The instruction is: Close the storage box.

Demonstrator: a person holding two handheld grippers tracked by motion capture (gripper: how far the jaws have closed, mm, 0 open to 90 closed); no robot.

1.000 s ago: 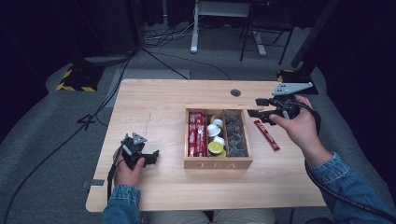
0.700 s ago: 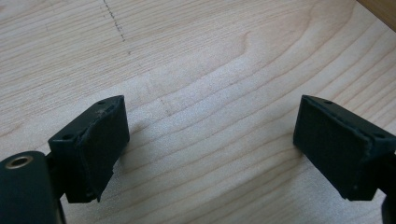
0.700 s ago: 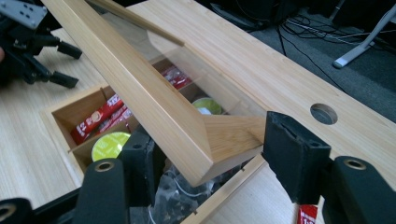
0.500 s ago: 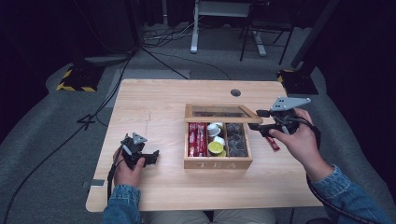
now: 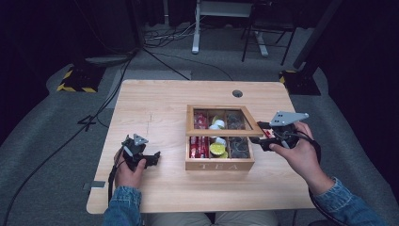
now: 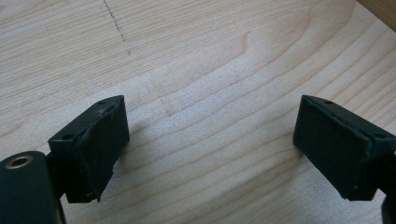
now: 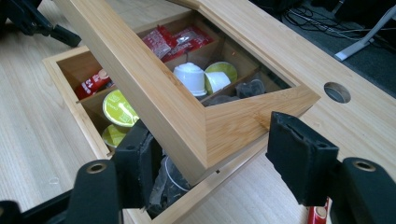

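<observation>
tool [image 6: 212,149]: jaws wide apart, nothing between them
desk [image 6: 196,60]: pale wood grain, faint dotted pencil line [image 6: 116,28] upper left
top right corner: a wooden edge [image 6: 380,8]

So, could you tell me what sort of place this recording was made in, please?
Probably a lab or studio set up for recording: a lone wooden table on grey carpet, cables trailing across the floor, and hazard-striped stand bases against a dark backdrop.

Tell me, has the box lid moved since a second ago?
Yes. The lid has swung down toward the tea box, now partly covering its far compartments, with the right gripper at its corner.
</observation>
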